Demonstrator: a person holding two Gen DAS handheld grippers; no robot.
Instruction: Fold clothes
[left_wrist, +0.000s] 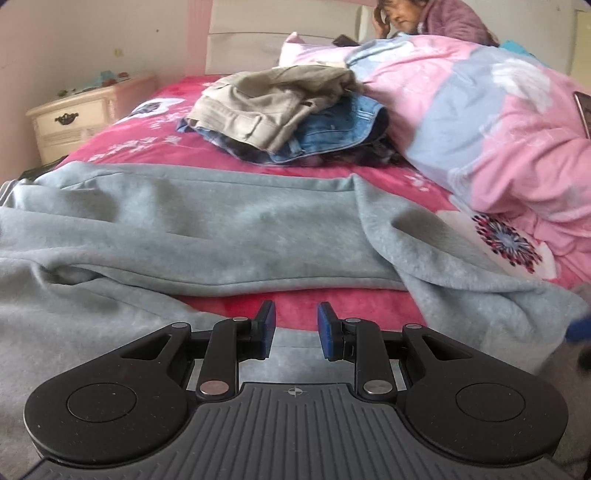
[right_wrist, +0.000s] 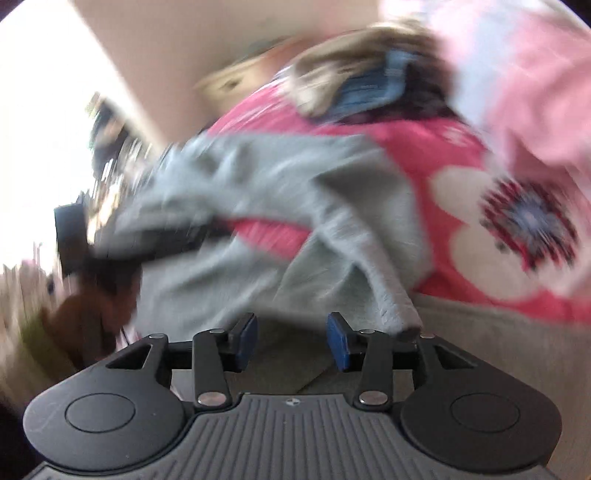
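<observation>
Nearest to us, our left tool (left_wrist: 296, 328) hangs low over the bed with its blue pads apart and nothing between them. It sits just at the near edge of the grey garment (left_wrist: 207, 229), probably because this edge is the easiest place to take the cloth. Our right tool (right_wrist: 291, 341) also has its pads spread and holds nothing; its picture is blurred, so we cannot tell how near it is to the hanging grey corner (right_wrist: 391, 295) beside its right finger.

The grey garment lies spread across the red bed cover (left_wrist: 140, 144), wide from left to right. One part is already turned over itself, so that a strip of red shows under it. This could be a fold half made, or only the way the cloth fell; we cannot decide it from here.

Farther back, a pile of other clothes (left_wrist: 280, 110), beige on top and denim under it, rests against the pink quilt (left_wrist: 480, 122). It looks loosely stacked, perhaps put aside to keep the near area free. Behind the quilt a person (left_wrist: 436, 18) sits at the headboard, and a nightstand (left_wrist: 77, 118) stands at the left.
</observation>
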